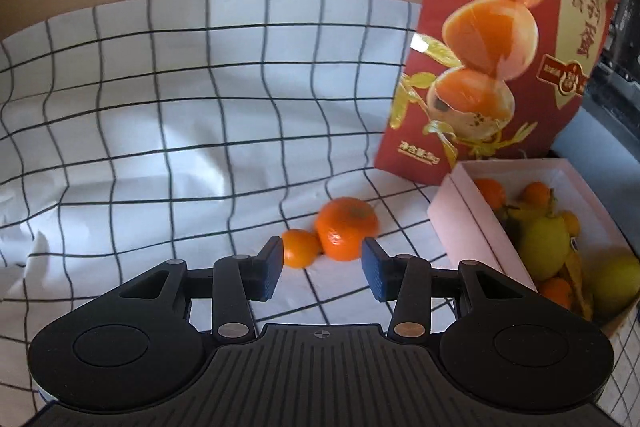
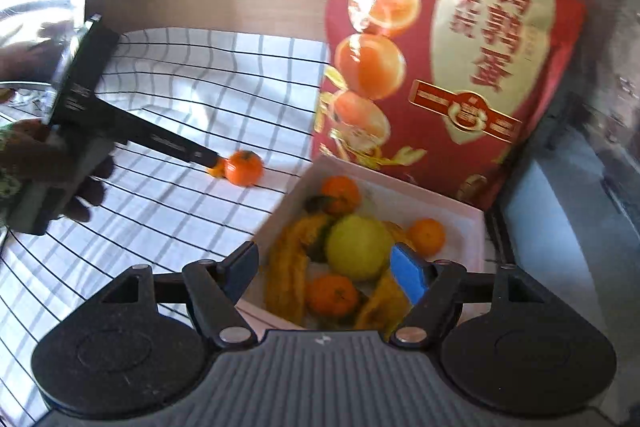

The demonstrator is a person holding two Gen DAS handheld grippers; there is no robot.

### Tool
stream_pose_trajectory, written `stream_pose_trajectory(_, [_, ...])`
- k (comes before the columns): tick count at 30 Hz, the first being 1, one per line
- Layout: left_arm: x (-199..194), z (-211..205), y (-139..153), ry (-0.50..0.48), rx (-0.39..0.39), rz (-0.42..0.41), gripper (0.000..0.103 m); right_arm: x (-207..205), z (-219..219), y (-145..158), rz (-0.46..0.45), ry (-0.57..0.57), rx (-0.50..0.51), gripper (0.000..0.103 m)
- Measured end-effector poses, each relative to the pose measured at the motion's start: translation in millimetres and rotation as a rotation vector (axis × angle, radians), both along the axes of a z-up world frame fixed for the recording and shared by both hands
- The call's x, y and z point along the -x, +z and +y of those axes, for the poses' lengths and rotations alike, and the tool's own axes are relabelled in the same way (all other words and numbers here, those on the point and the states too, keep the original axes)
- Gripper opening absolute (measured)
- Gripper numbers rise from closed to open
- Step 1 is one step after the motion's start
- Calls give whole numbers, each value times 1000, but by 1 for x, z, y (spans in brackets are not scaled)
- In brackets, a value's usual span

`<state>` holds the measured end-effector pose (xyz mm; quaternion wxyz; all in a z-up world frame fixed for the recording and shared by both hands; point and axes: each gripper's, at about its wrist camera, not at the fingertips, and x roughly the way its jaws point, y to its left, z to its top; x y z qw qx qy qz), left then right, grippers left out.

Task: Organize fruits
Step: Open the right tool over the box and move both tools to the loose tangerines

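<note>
Orange mandarins (image 1: 347, 235) lie at twelve o'clock of the left gripper (image 1: 322, 265), fingers open and empty; centre on one. Right gripper (image 2: 324, 269), fingers open and empty, hovers over the pink box (image 2: 460, 215).

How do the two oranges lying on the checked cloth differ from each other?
The larger orange is clearly bigger than the small orange and lies farther from the left gripper. The larger orange shows a pale patch on top; the small orange looks evenly coloured. Both are orange, touching, and outside the pink box.
</note>
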<state>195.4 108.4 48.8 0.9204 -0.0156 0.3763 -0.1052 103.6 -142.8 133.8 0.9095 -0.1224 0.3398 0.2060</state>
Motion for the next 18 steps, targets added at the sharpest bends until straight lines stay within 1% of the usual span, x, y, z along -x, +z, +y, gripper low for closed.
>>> stream_pose_trajectory(2, [8,8,0,38,25,15,47,-14,10,3,27,20,-35,74])
stream_pose_trajectory(4, [22,17,-4,91,38,56,47,-32,24,6,55,35,-68,74])
stream_pose_trajectory(6, [39,29,-9,146,70,107,47,-55,42,4,83,50,-84,74])
stream_pose_trajectory(8, [59,41,-16,188,135,161,47,-76,67,-3,105,86,-76,74])
stream_pose_trajectory(10, [78,51,-21,201,184,197,47,-96,96,-17,137,114,-45,74])
stream_pose_trajectory(12, [96,58,-24,209,201,207,47,-115,118,-32,172,117,-13,74])
stream_pose_trajectory(14, [112,65,-25,212,214,211,47,-136,134,-47,204,90,10,74])
stream_pose_trajectory(18, [133,82,-26,211,231,201,47,-171,142,-67,280,-19,-13,73])
